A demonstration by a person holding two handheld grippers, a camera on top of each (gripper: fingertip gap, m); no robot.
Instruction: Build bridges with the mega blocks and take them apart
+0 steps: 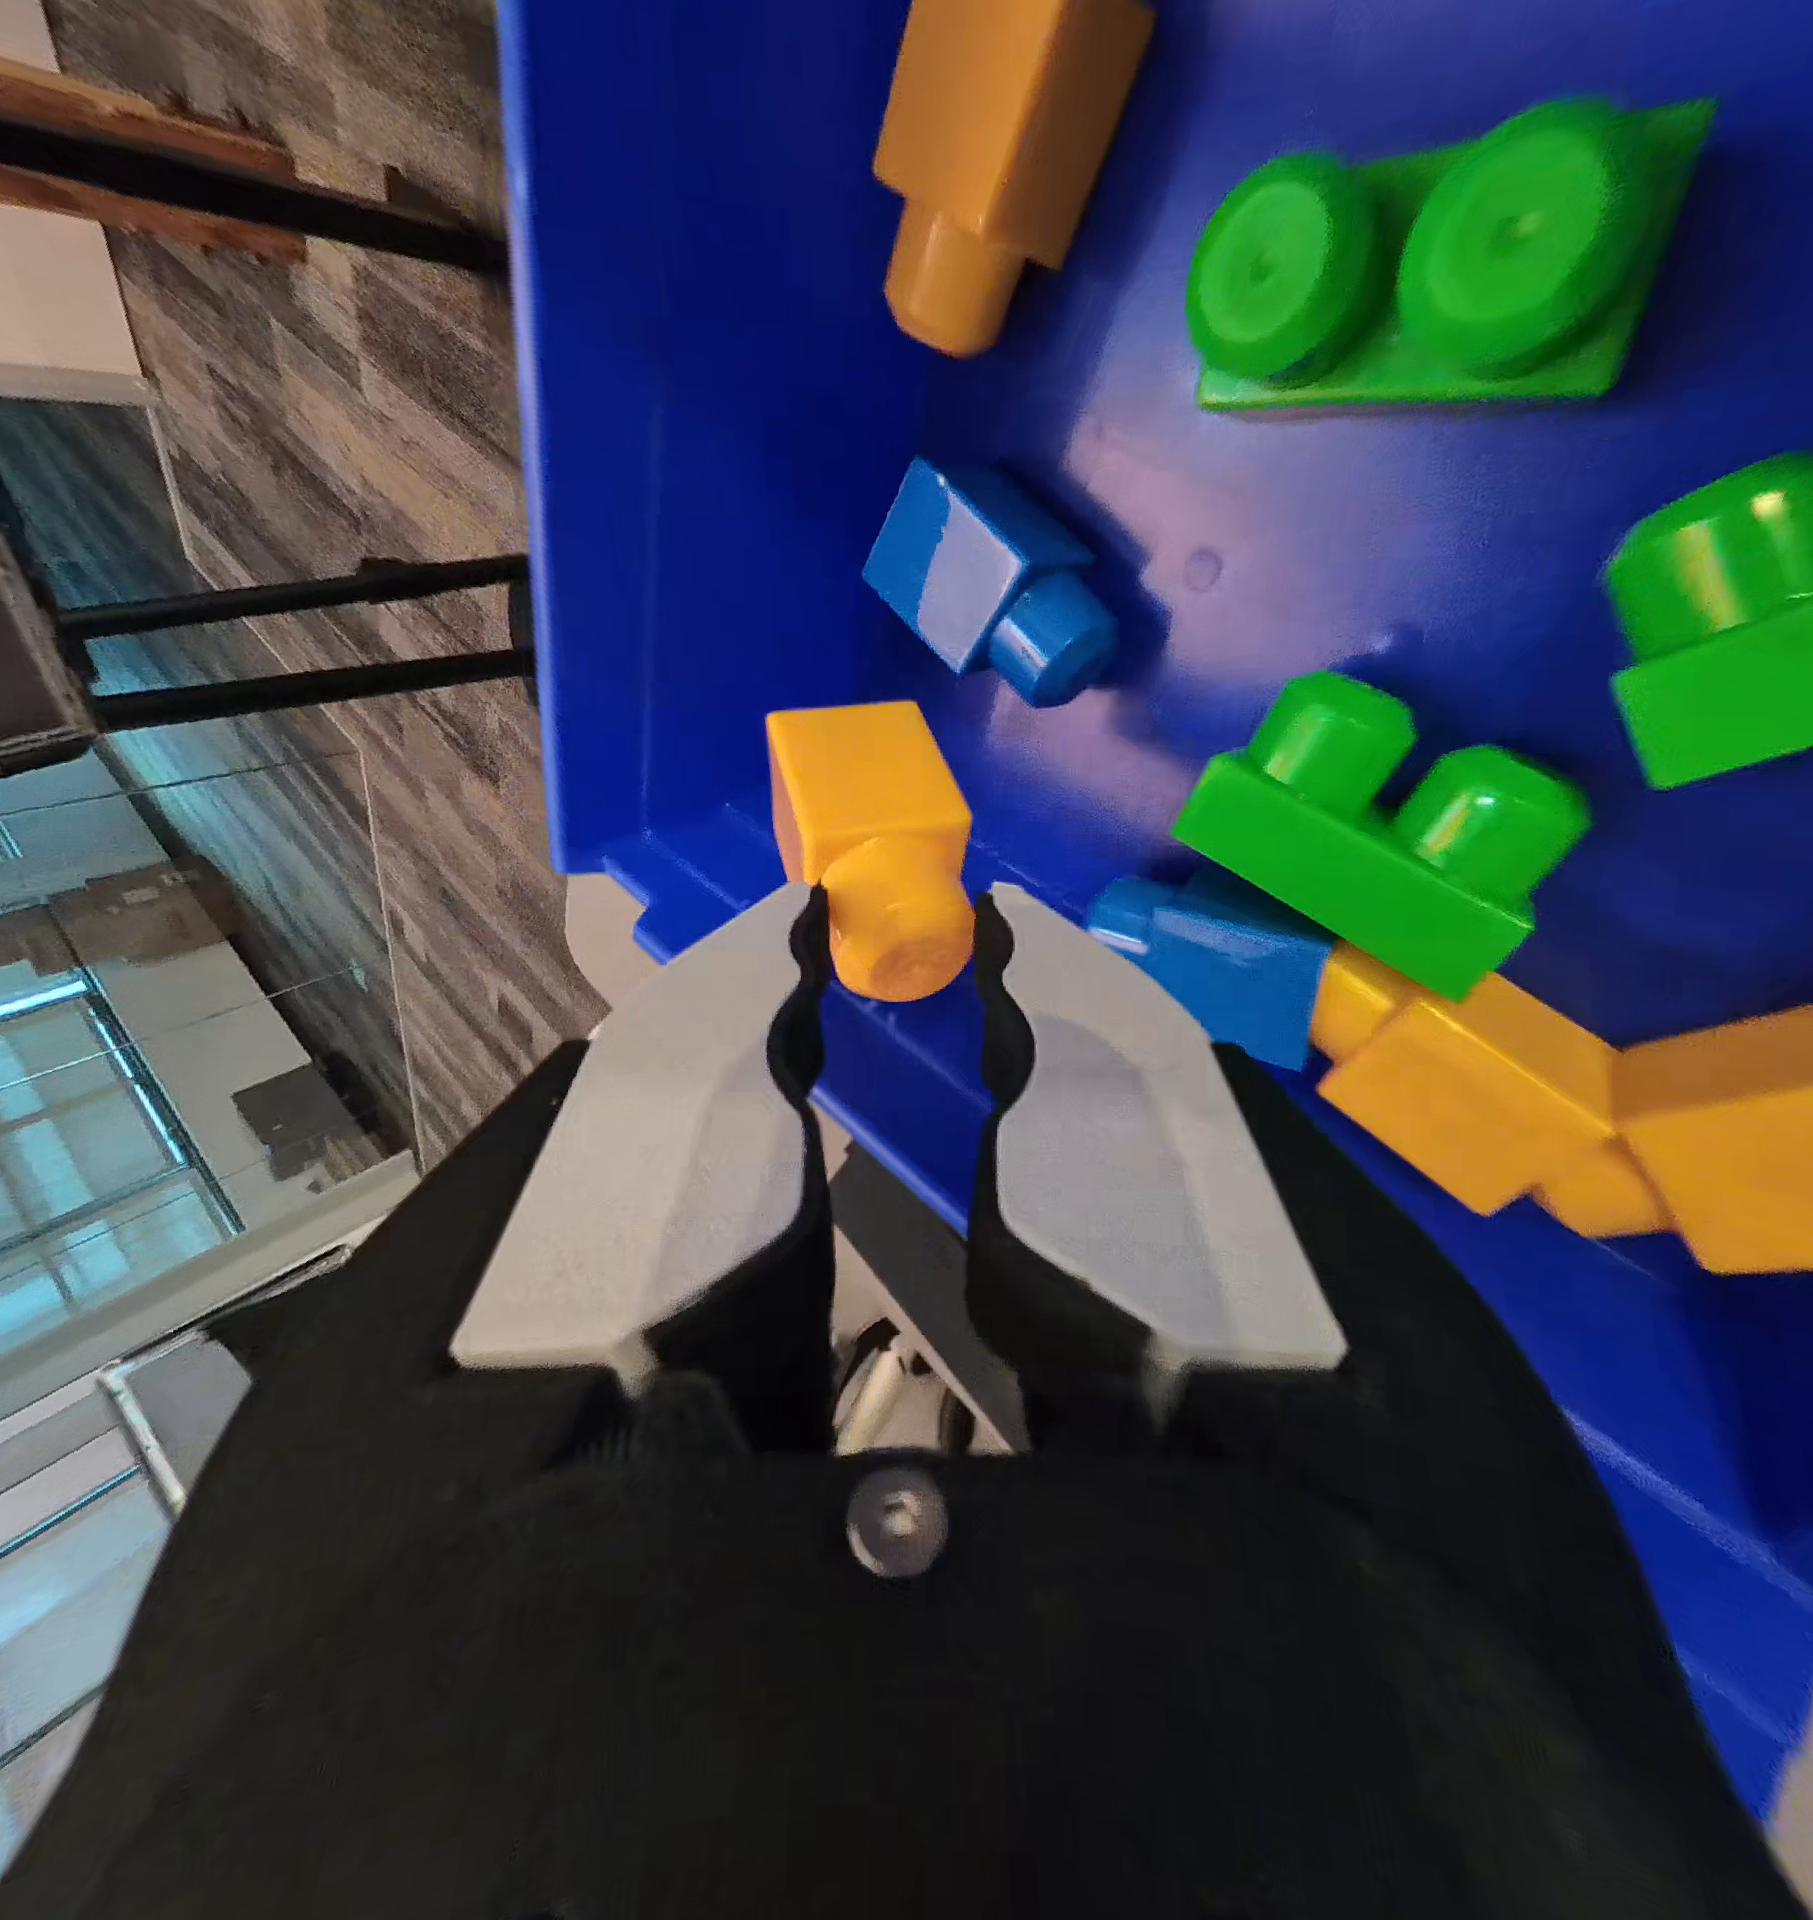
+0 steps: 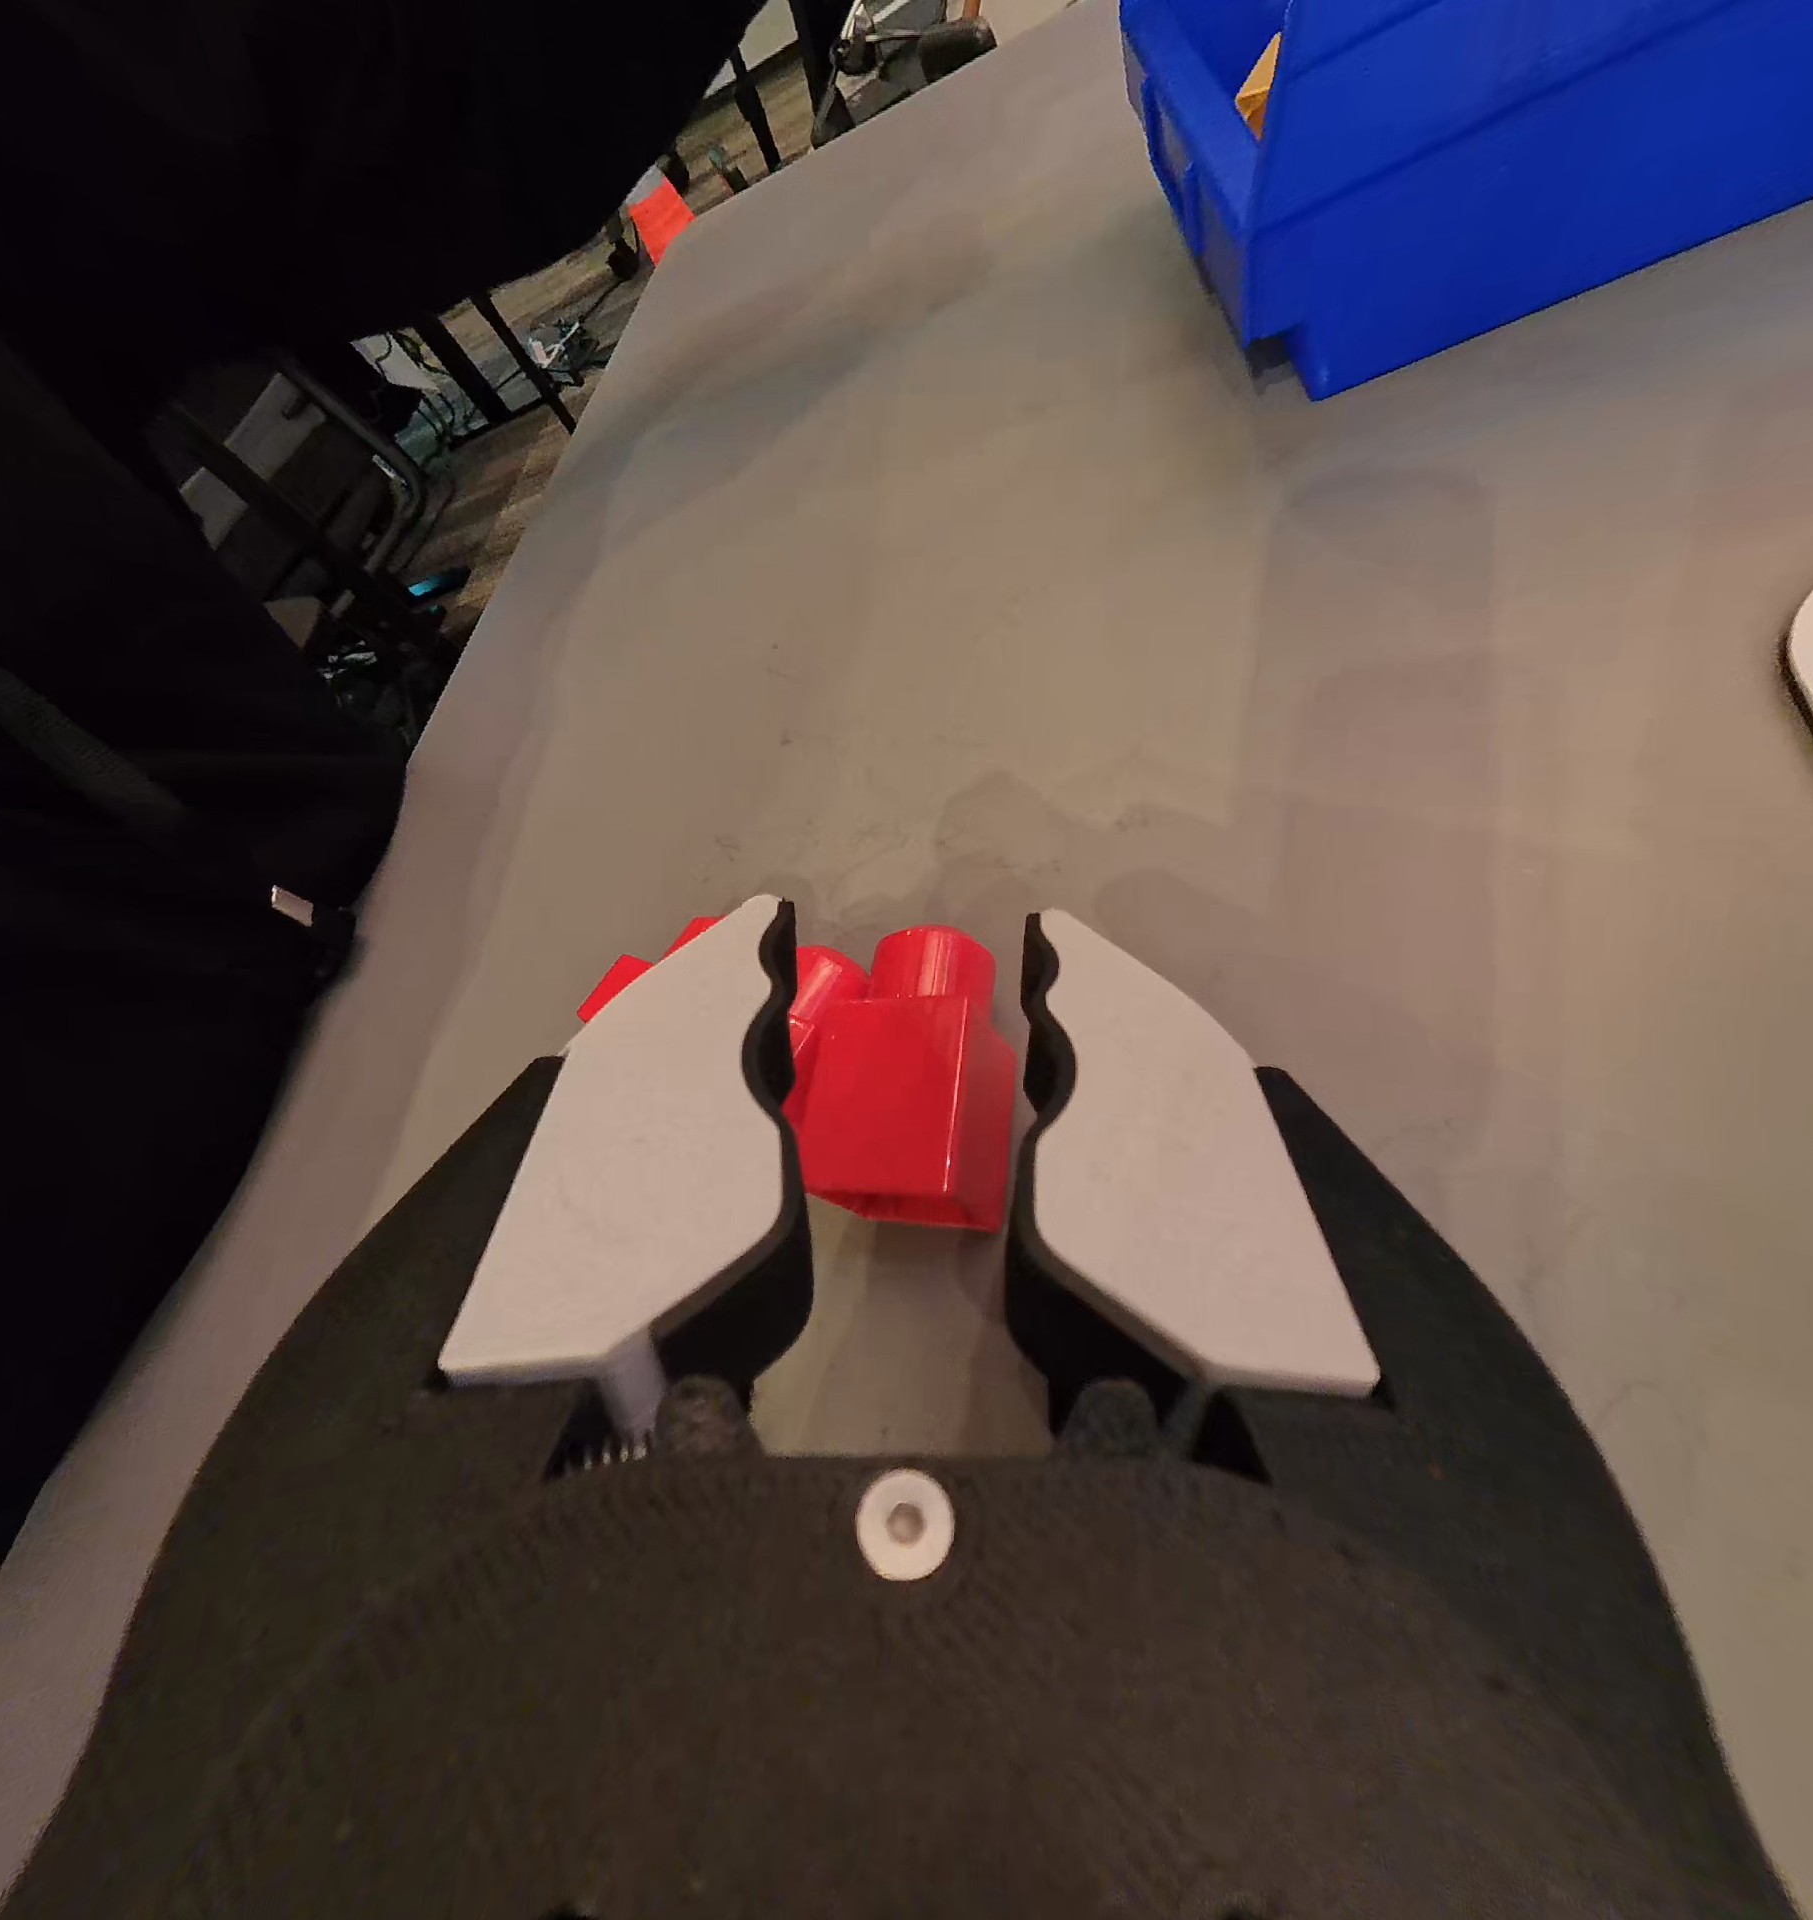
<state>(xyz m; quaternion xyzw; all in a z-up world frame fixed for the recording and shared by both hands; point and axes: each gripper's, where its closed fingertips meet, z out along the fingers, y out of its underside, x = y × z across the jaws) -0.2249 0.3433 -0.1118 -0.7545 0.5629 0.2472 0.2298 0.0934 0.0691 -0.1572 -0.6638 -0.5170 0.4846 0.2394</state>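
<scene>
Left gripper (image 1: 897,914) clamped on orange single-stud block's (image 1: 866,821) stud at blue bin (image 1: 715,520) corner, right gripper (image 2: 907,956) parted around red blocks (image 2: 907,1101) near desk (image 2: 985,623) edge.

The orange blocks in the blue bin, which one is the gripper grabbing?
The small single-stud orange block by the blue bin's corner. The left gripper pinches its round stud; the other orange blocks lie away from the fingers.
</scene>
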